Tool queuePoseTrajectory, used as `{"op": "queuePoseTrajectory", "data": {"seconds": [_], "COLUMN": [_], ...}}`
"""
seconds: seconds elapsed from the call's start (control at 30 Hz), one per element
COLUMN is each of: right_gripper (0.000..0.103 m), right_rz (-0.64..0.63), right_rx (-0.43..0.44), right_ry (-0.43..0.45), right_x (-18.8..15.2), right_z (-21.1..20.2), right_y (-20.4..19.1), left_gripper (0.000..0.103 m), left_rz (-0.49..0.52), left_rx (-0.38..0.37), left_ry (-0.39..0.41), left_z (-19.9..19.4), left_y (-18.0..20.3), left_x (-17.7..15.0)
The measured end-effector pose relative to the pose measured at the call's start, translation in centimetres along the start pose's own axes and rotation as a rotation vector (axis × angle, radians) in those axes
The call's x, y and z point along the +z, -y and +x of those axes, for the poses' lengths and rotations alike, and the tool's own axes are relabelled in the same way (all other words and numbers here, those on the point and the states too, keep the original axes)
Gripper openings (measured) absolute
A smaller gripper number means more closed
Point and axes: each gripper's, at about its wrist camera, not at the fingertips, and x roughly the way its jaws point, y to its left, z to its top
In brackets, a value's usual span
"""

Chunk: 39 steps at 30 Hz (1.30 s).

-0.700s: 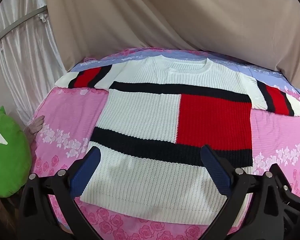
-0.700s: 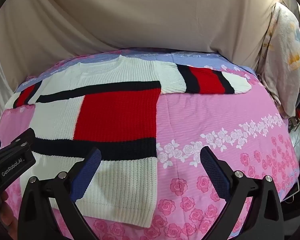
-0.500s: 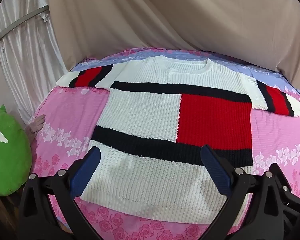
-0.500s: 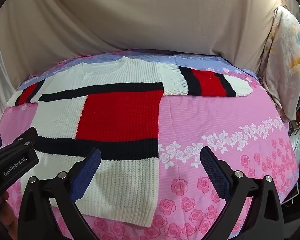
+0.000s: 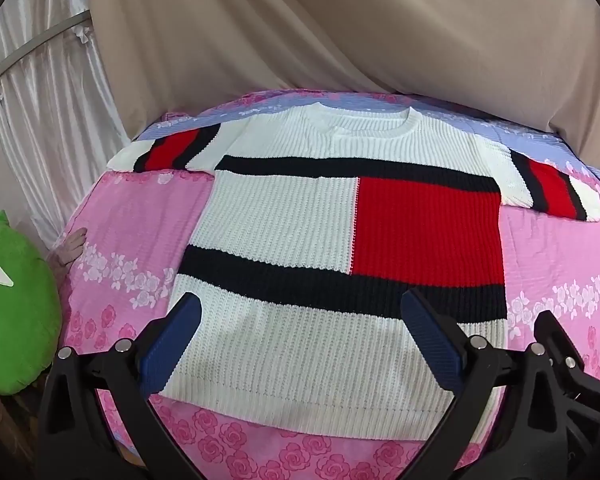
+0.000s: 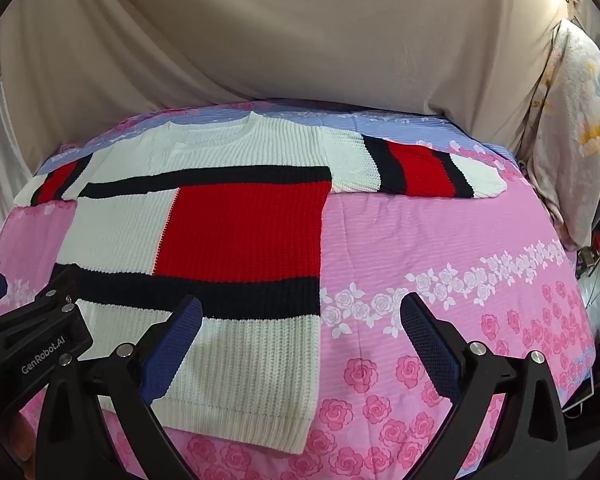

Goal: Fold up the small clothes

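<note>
A bed (image 5: 140,224) covered in a pink rose-print sheet carried a knitted sweater (image 5: 300,240) in white, red and black, spread flat with both sleeves out and its collar toward the blue-striped far edge.

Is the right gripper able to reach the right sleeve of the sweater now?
Probably yes. The right gripper is open and empty, and the right sleeve lies flat on the bedsheet with nothing on it or in between.
</note>
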Motion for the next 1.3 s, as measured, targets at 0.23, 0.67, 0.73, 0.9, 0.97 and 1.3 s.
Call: {"op": "queuePoseTrajectory", "data": {"seconds": [0.23,0.67,0.73,0.9,0.97,1.3], "right_gripper": [0.098,0.098,0.098,0.098,0.098,0.098], "right_rz": [-0.016,-0.028,-0.030,-0.032,-0.035,-0.036], "right_rx": [0.003,0.001,0.002,0.003,0.002,0.004], "right_ry": [-0.016,-0.016,-0.016,-0.014,-0.013,-0.014], "right_x": [-0.4,-0.6,-0.5,-0.3,-0.3,-0.3], "right_z": [0.5,0.9,1.0,1.0,0.9,1.0], "right_y": [-0.2,-0.1,0.0,-0.1,-0.1,-0.3], "left_gripper": [0.098,0.098,0.098,0.098,0.098,0.098], "left_rz": [-0.002,-0.008,-0.010,-0.007,-0.008,-0.009], "left_rx": [-0.002,-0.003,-0.003,-0.003,0.000,0.004], "left_ry": [-0.020,-0.028,-0.027,-0.028,-0.028,-0.027], "left_z": [0.7,1.1,1.1,1.1,1.1,1.2], "left_y": [0.0,0.0,0.0,-0.1,-0.3,-0.4], "left_x": [-0.5,-0.5,-0.5,-0.4,-0.2,-0.3]}}
